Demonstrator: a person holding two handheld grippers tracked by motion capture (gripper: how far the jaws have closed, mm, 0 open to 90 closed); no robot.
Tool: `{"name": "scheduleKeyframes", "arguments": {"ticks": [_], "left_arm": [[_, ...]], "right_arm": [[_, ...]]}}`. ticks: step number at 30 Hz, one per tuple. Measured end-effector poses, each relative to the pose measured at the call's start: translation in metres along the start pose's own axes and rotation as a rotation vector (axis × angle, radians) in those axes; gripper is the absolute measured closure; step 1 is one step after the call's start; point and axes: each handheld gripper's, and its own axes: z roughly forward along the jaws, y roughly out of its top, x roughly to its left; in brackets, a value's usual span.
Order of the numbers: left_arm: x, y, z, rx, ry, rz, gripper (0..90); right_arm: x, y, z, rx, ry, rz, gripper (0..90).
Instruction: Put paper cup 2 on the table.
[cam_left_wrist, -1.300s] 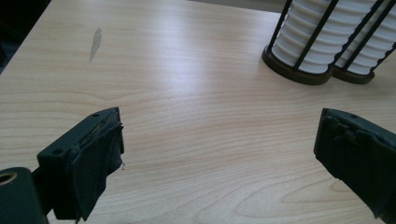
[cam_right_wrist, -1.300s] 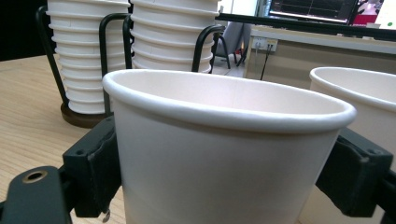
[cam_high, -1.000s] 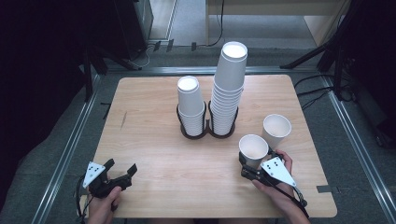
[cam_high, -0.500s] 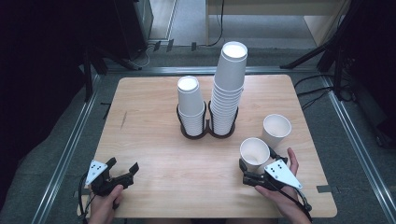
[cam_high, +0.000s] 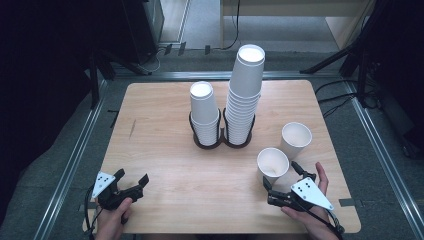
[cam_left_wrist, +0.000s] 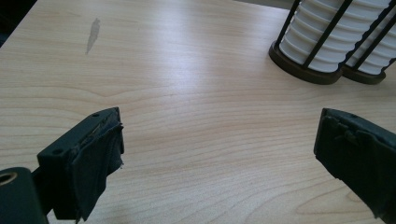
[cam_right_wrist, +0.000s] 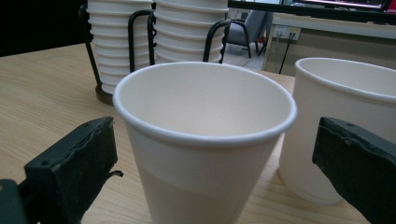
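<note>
Table (cam_high: 165, 115): light wood, a dark streak (cam_high: 132, 129) on it at about 9 o'clock from centre. Two black wire cup holders (cam_high: 220, 142) at centre, touching side by side. Short stack (cam_high: 204, 112) of white cups in the left holder, tall stack (cam_high: 244, 95) in the right one, both upright. In the left gripper view the holder bases (cam_left_wrist: 303, 72) sit at 1 o'clock, well apart from the jaws, bare wood in between.

Two loose paper cups upright at 4 o'clock from the holders. Near cup (cam_high: 272, 165) stands just ahead of the right gripper; far cup (cam_high: 296, 140) at 1 o'clock from it, just beside it; can't tell whether they touch. In the right gripper view the near cup (cam_right_wrist: 205, 140) sits dead centre, the far cup (cam_right_wrist: 345, 126) at 3 o'clock behind it, the stacks (cam_right_wrist: 154, 42) at 11 o'clock farther back. Nothing between the right gripper and the near cup.

Right gripper (cam_high: 282, 182): at 5 o'clock on the table, hand (cam_high: 312, 210) behind it. Jaws have just been opening and now stand wide apart. The near cup stands between them with a clear gap each side; pads not on it, cup not held.

Left gripper (cam_high: 132, 181): at 7 o'clock near the table's front edge, jaws wide apart, over bare wood, holding nothing.
</note>
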Motion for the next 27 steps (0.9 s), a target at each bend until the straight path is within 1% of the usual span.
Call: {"name": "scheduleKeyframes", "arguments": {"ticks": [2,4,5,6,10,14,17,19,23,24,25,26,27], "left_arm": [[0.0,0.0,0.0,-0.002,0.004,-0.003,1.7],[0.0,0.0,0.0,-0.002,0.005,-0.007,1.6],[0.001,0.0,0.0,-0.001,0.004,-0.008,1.6],[0.0,0.0,0.0,-0.001,0.004,-0.007,1.6],[-0.001,0.0,0.0,0.003,0.005,-0.001,1.6],[0.0,-0.001,0.001,0.003,0.011,-0.004,1.6],[-0.001,0.0,0.001,0.004,0.012,-0.004,1.6],[-0.001,-0.001,0.001,0.005,0.013,-0.003,1.6],[-0.001,-0.001,0.001,0.006,0.013,-0.003,1.6],[-0.001,-0.001,0.001,0.005,0.011,-0.003,1.6],[-0.001,-0.001,0.001,0.005,0.011,-0.003,1.6],[-0.001,-0.001,0.001,0.006,0.012,-0.005,1.6],[-0.001,-0.001,0.001,0.008,0.012,-0.005,1.6]], "right_arm": [[-0.005,-0.003,-0.005,0.003,-0.007,-0.004,0.4],[-0.007,-0.004,-0.007,0.006,-0.01,-0.005,0.4],[-0.011,-0.007,-0.01,0.012,-0.015,-0.007,0.3],[-0.011,-0.007,-0.01,0.012,-0.015,-0.007,0.3],[-0.021,-0.01,-0.015,0.022,-0.023,-0.005,0.4],[-0.034,-0.012,-0.019,0.03,-0.061,0.023,0.3],[-0.046,-0.013,-0.023,0.03,-0.098,0.054,0.3],[-0.053,-0.014,-0.024,0.029,-0.13,0.065,0.4],[-0.066,-0.018,-0.026,0.045,-0.177,0.06,0.4],[-0.072,-0.02,-0.028,0.052,-0.201,0.06,0.4],[-0.074,-0.02,-0.029,0.052,-0.213,0.066,0.4],[-0.074,-0.02,-0.029,0.052,-0.213,0.066,0.4],[-0.077,-0.021,-0.03,0.053,-0.224,0.07,0.4]]}}
